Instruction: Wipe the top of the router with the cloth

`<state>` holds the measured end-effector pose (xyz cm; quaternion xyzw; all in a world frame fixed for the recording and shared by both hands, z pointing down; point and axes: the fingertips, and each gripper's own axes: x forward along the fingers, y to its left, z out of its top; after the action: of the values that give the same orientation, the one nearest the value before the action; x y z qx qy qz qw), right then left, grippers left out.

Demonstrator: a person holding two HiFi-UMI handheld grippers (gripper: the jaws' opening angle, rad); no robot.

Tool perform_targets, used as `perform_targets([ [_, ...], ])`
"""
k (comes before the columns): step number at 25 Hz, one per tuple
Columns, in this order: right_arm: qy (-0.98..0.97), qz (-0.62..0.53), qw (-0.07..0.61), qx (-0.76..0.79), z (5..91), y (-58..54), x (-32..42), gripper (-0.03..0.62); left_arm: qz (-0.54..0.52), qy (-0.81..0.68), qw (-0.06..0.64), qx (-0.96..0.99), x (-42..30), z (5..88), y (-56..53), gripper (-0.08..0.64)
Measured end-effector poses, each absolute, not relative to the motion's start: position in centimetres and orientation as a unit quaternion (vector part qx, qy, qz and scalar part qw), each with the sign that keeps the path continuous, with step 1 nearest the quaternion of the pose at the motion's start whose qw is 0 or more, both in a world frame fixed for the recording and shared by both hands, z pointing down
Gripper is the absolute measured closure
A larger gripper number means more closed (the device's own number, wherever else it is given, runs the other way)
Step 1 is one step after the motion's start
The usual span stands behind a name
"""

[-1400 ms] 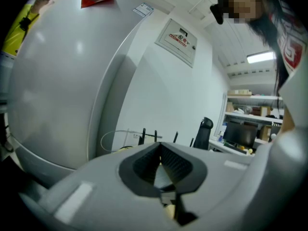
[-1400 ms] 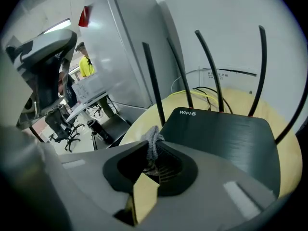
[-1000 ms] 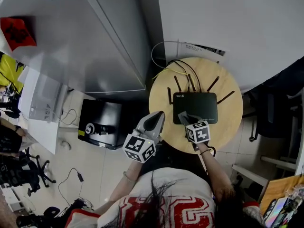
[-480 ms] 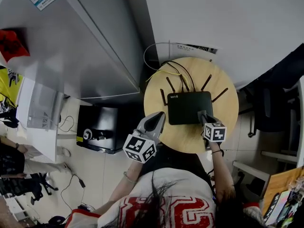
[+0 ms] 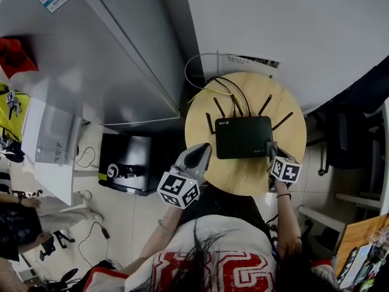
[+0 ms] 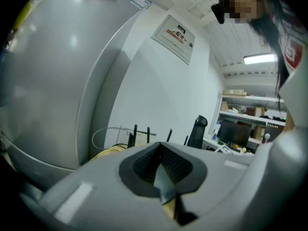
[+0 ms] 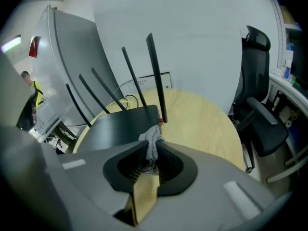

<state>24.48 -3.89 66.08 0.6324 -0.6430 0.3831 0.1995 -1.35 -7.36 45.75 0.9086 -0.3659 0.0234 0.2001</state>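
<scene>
Head view | router [image 5: 243,137] left-right; antennas [image 5: 265,104] toward wall [image 5: 285,23] | right hand-held gripper [image 5: 271,149] pinches cloth [image 7: 153,139]

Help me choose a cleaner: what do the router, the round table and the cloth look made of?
Router: likely matte black plastic, by its dull, even casing.
Round table: pale wood or wood-look laminate; faint grain shows.
Cloth: grey crumpled fabric, nubbly, probably knit or terry.

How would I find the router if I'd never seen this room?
Look for the round wooden table beside the big grey cabinet. The router is the flat black box lying on it. Only it has thin black antennas sticking up along its back edge.
</scene>
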Motion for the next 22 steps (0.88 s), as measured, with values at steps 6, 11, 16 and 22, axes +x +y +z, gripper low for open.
perform_targets([
  [6, -0.715, 0.372, 0.219, 0.55, 65.7, -5.0, 15.5, 0.555, 0.021, -0.37, 0.201, 0.907, -1.7, 45.7, -7.4, 0.558],
  [11, -0.774, 0.354, 0.246, 0.464, 65.5, -5.3, 6.7, 0.555, 0.02, -0.373, 0.201, 0.906, -2.2, 45.7, -7.4, 0.558],
  [16, -0.808, 0.327, 0.278, 0.403, 65.6, -5.2, 1.5, 0.555, 0.019, -0.379, 0.203, 0.903, -2.8, 45.9, -7.4, 0.558],
  [22, -0.811, 0.319, 0.29, 0.396, 65.9, -5.2, 1.2, 0.555, 0.019, -0.382, 0.203, 0.901, -3.2, 46.0, -7.3, 0.558],
])
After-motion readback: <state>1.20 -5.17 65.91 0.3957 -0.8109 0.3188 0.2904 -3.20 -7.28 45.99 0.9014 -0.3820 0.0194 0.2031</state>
